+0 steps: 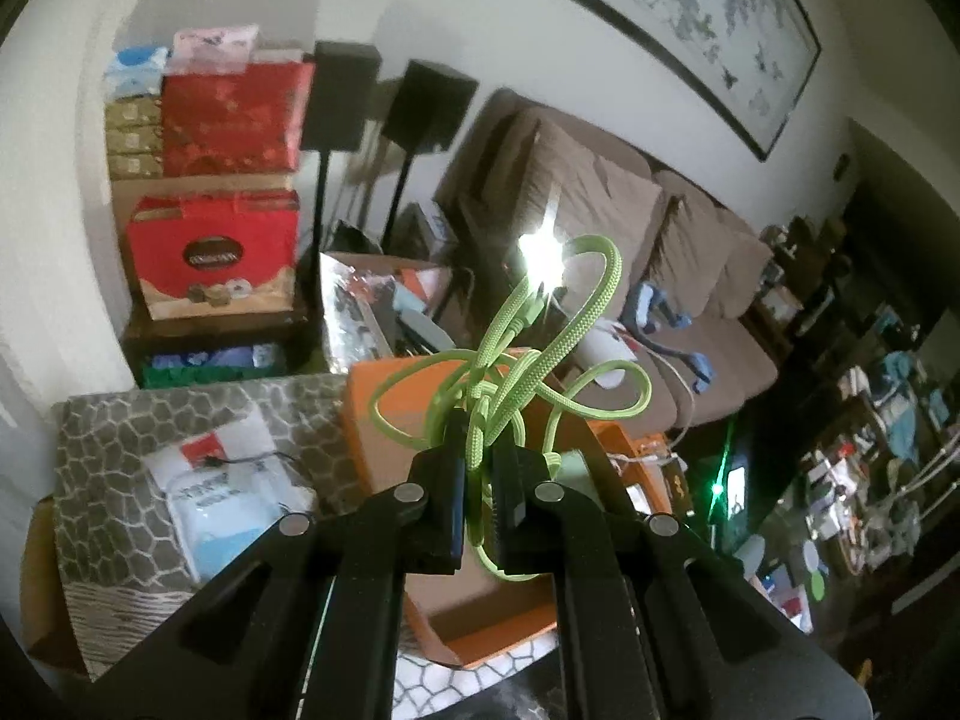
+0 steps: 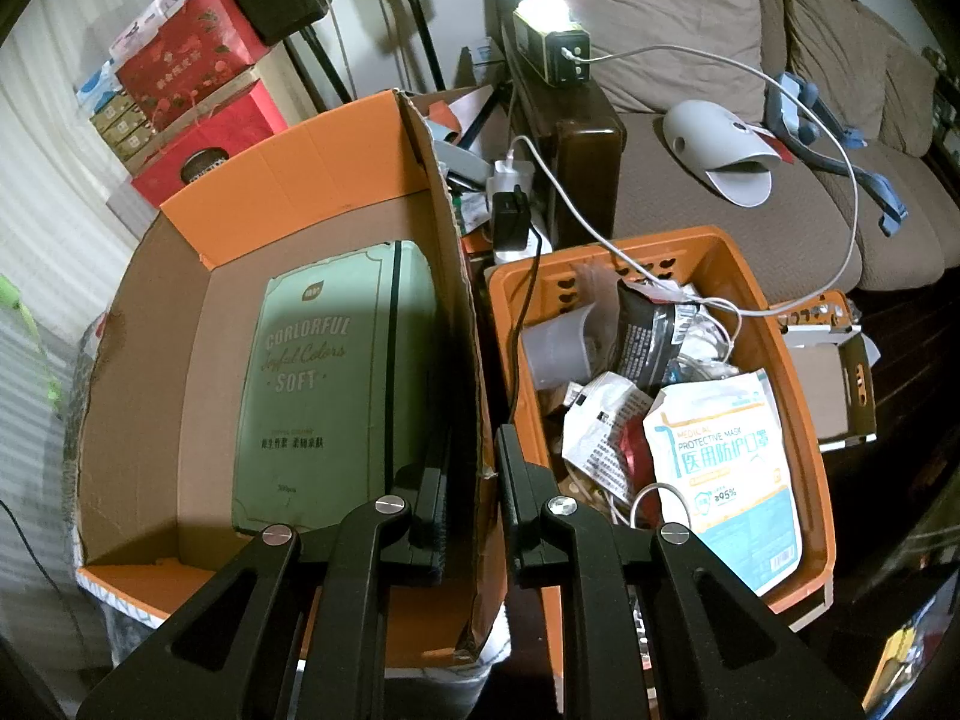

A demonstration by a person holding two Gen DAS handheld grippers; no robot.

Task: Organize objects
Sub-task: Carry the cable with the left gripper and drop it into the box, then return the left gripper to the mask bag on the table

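In the left wrist view my left gripper is shut on a tangled lime-green braided cable, held in the air above the orange cardboard box. Loops of the cable stand up past the fingertips. In the right wrist view my right gripper is shut on the right side wall of that cardboard box, one finger inside and one outside. A pale green tissue pack lies inside the box. A sliver of the green cable shows at the far left edge.
An orange plastic basket to the right of the box holds a mask packet, wrappers and a white cable. A patterned cloth surface bears white packets. Behind are a brown sofa, a lit power station, speakers on stands and stacked red gift boxes.
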